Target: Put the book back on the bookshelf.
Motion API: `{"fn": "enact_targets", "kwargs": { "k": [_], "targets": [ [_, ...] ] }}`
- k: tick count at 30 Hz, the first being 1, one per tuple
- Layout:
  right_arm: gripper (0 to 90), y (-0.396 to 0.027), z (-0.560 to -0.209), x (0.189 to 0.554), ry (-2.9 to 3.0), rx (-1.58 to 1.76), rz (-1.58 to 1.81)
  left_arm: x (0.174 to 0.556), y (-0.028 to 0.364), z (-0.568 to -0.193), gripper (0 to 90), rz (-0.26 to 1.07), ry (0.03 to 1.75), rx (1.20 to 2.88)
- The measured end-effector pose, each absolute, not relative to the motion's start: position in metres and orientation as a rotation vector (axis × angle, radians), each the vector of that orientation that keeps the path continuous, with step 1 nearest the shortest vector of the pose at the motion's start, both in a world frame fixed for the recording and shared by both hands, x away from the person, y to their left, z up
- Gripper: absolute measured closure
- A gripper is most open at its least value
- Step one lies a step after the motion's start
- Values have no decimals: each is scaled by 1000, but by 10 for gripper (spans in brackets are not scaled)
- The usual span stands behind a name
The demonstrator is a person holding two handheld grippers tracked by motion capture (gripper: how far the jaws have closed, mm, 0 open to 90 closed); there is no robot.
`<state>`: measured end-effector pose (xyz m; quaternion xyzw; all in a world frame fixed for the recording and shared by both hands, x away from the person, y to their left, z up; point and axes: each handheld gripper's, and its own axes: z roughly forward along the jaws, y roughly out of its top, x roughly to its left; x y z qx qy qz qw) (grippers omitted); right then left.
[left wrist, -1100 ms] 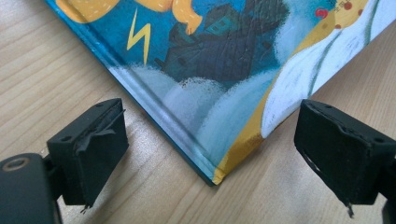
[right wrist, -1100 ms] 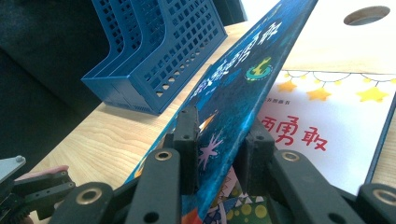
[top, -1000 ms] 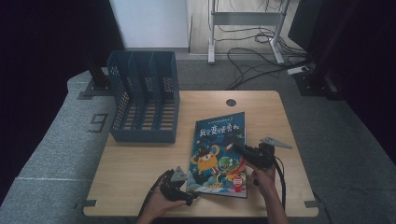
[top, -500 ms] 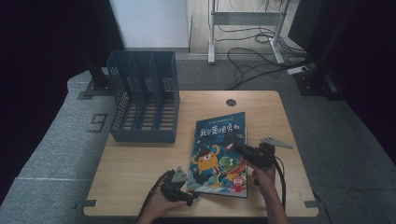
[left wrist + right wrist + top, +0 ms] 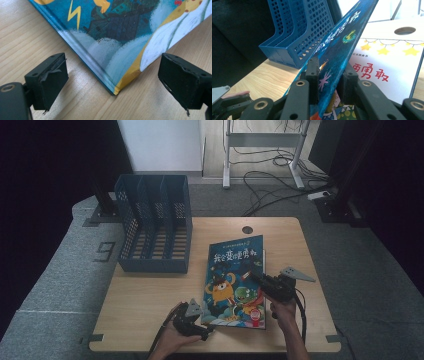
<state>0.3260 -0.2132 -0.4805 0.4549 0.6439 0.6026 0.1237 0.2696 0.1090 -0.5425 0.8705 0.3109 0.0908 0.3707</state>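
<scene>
A children's picture book point(image 5: 234, 270) with a blue cartoon cover lies on the wooden table point(image 5: 145, 295), right of centre. My right gripper point(image 5: 256, 278) is at the book's right edge, shut on the front cover point(image 5: 342, 42). The cover is lifted at a slant, baring the white title page point(image 5: 387, 65) with red characters. My left gripper point(image 5: 202, 327) rests at the book's near-left corner. In the left gripper view that corner point(image 5: 117, 62) lies between the two wide-apart pads point(image 5: 50, 77), which do not touch it, so the left gripper point(image 5: 112, 80) is open.
A blue mesh file rack point(image 5: 155, 230) with three slots stands at the table's back left, also seen beyond the cover point(image 5: 297, 32). A round cable hole point(image 5: 247, 229) sits near the far edge. Grey carpet and cables surround the table.
</scene>
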Motion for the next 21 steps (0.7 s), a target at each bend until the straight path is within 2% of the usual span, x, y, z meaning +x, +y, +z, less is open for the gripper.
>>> {"fn": "enact_targets", "kwargs": {
  "k": [21],
  "targets": [
    [737, -211, -463, 311, 1886, 1147, 1766, 271, 106, -545, 81, 246, 803, 2219]
  ]
}}
